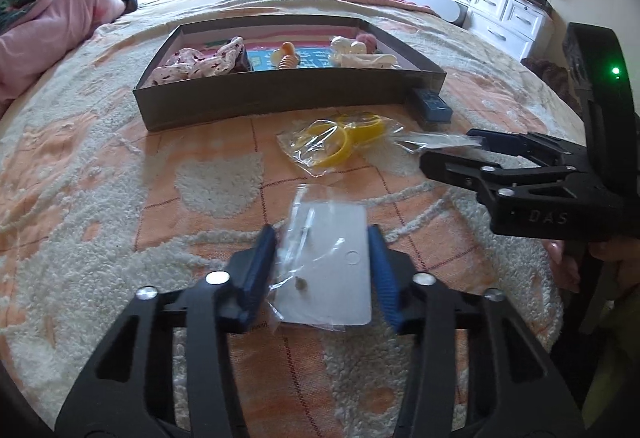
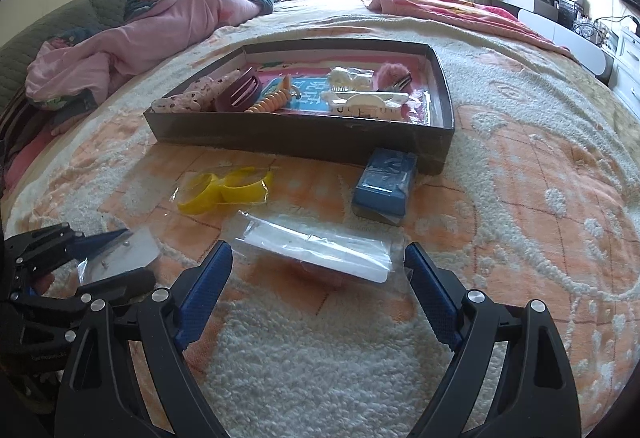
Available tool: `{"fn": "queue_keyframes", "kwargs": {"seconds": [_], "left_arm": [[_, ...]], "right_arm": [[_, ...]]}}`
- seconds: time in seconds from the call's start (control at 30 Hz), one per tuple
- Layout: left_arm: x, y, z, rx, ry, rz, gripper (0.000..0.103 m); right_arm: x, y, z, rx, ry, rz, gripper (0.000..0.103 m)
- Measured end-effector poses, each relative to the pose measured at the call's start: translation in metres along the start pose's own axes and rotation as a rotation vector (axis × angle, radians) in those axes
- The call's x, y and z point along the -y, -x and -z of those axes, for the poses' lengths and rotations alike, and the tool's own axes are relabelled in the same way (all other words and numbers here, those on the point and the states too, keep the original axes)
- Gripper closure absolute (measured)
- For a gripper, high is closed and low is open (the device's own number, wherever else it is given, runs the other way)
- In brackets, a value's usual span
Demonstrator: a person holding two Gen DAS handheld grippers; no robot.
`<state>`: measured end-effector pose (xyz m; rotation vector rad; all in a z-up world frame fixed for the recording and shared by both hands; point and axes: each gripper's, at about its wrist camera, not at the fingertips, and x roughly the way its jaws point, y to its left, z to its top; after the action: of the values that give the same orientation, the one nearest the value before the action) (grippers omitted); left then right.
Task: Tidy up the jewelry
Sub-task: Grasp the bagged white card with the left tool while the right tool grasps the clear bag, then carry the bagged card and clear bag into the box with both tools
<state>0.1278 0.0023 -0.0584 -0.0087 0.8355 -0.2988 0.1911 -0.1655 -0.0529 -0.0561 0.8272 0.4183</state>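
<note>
Left claw [image 1: 322,258] pinches my white card packet [image 1: 328,270]; right claw [image 2: 318,286] spread around a clear packet [image 2: 320,250]; only its view shows the blue box [image 2: 386,183] whole, against the tray [image 2: 300,141]; open bed [image 2: 520,197] rightward.

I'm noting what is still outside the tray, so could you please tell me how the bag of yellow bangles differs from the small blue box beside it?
The bag of yellow bangles is clear, crinkled plastic showing its contents; the small blue box is opaque and closed. The bag lies flat and apart from the tray; the box is blocky and sits close against the tray's front corner. Both rest on the bedspread, outside the tray.
</note>
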Motion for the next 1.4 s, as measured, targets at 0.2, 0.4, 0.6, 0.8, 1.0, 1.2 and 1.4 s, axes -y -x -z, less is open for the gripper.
{"fn": "queue_keyframes", "kwargs": {"seconds": [0.2,0.4,0.6,0.8,1.0,1.2,1.4], "left_arm": [[0.0,0.001,0.0,0.002,0.001,0.007,0.07],[0.0,0.004,0.0,0.005,0.004,0.008,0.07],[0.0,0.006,-0.003,0.009,0.007,0.007,0.071],[0.004,0.009,-0.006,0.02,0.001,0.013,0.071],[0.006,0.013,-0.01,0.033,-0.001,0.019,0.071],[0.011,0.015,-0.017,0.047,-0.01,0.022,0.071],[0.017,0.013,-0.031,0.066,-0.018,0.024,0.071]], "right_arm": [[0.001,-0.006,-0.003,-0.01,-0.041,-0.011,0.018],[-0.003,-0.009,-0.007,-0.012,-0.059,-0.01,0.014],[-0.006,-0.011,-0.008,-0.003,-0.058,-0.006,0.016],[-0.003,0.001,-0.007,0.041,-0.057,-0.013,0.02],[0.002,0.019,-0.003,0.06,-0.055,-0.016,0.02],[0.014,0.036,0.0,0.079,-0.085,-0.003,0.019],[0.024,0.046,-0.002,0.102,-0.095,0.02,0.019]]}}
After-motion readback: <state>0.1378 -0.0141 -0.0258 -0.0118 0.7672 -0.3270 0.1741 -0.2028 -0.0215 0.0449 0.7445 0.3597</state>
